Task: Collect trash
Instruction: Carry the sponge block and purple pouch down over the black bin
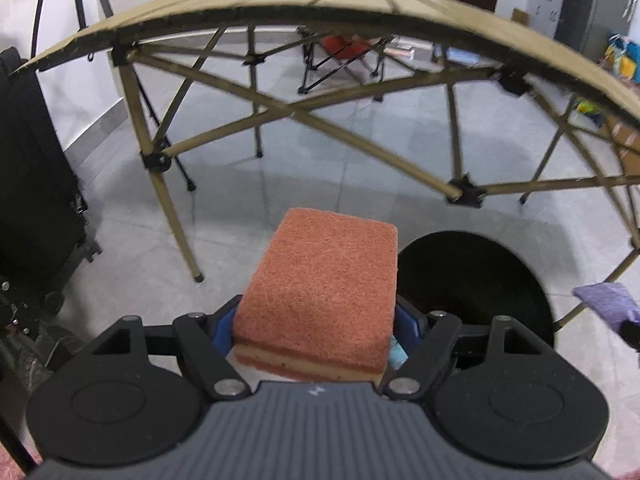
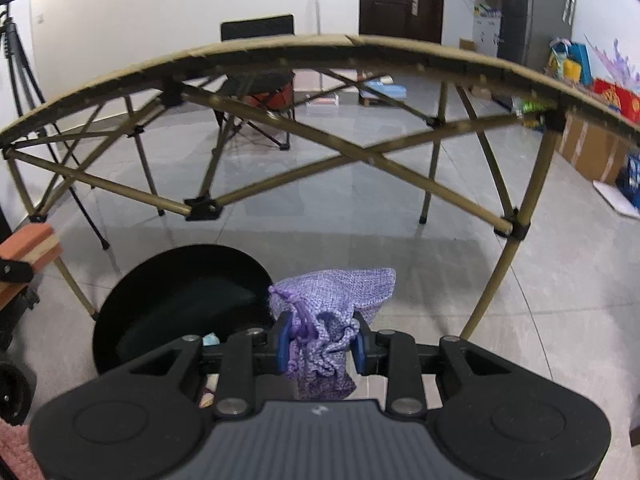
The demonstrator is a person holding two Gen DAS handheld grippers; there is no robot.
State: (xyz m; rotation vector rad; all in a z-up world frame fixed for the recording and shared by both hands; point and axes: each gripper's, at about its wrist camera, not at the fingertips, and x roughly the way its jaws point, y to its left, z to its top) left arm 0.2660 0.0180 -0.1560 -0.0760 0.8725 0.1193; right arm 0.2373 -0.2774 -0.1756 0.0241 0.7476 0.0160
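Observation:
My left gripper [image 1: 316, 320] is shut on an orange scouring sponge [image 1: 320, 276] with a pale foam layer, held in the air above the floor, just left of a round black trash bin [image 1: 480, 280]. The sponge also shows at the left edge of the right wrist view [image 2: 28, 248]. My right gripper [image 2: 322, 338] is shut on a purple drawstring cloth pouch [image 2: 332, 304], held just right of the bin's opening [image 2: 176, 300]. The pouch shows at the right edge of the left wrist view [image 1: 608, 300].
A folding camping table [image 1: 280, 0] with crossed tan legs [image 2: 360, 156] stands just beyond the bin, above gripper height. A black case [image 1: 36, 184] stands at left. A folding chair [image 2: 256, 92], a tripod [image 2: 20, 72] and boxes [image 2: 592, 144] lie farther off on the grey tiled floor.

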